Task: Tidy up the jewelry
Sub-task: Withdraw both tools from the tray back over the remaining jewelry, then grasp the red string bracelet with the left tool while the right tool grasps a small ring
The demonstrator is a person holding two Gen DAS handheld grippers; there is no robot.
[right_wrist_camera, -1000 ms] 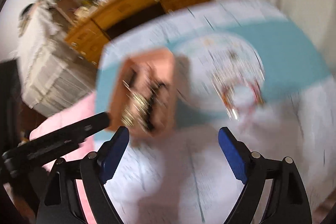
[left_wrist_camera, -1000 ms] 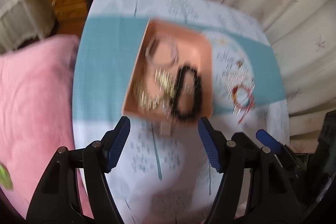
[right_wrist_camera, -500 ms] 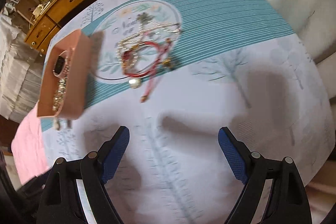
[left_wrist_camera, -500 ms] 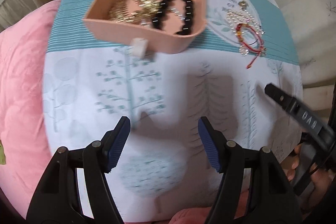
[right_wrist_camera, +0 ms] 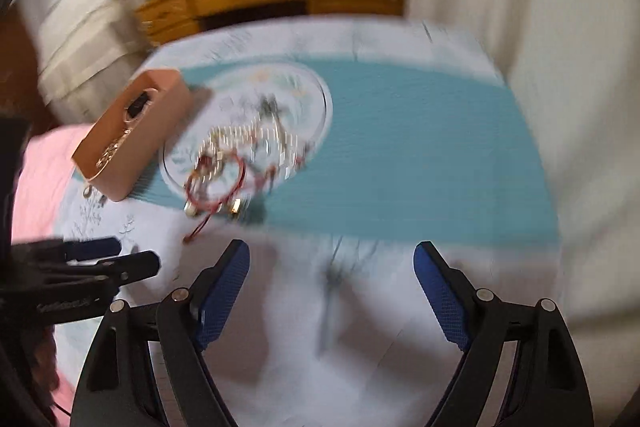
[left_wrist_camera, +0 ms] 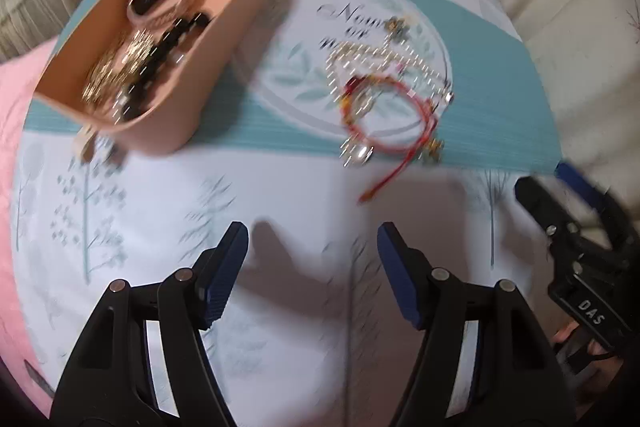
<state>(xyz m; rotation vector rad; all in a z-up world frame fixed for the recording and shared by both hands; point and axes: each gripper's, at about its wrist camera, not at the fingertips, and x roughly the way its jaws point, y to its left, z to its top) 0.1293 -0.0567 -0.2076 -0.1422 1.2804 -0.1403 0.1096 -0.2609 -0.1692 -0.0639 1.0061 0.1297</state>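
Right now the left gripper [left_wrist_camera: 312,243] and the right gripper [right_wrist_camera: 332,263] both hang over the tablecloth [left_wrist_camera: 280,195] with jaws wide apart and nothing between them. Just past their tips lies a tangle of a red bracelet [left_wrist_camera: 384,115] and shiny chains [left_wrist_camera: 380,59]. Farther left sits the pink box [left_wrist_camera: 216,67], full of black beads [left_wrist_camera: 168,43] and gold jewelry [left_wrist_camera: 108,75].

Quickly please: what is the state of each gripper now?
Left gripper: open, fingers hold nothing.
Right gripper: open, fingers hold nothing.

left gripper [left_wrist_camera: 312,239] | now nearer red bracelet [left_wrist_camera: 386,119] | right gripper [right_wrist_camera: 332,259] rolled
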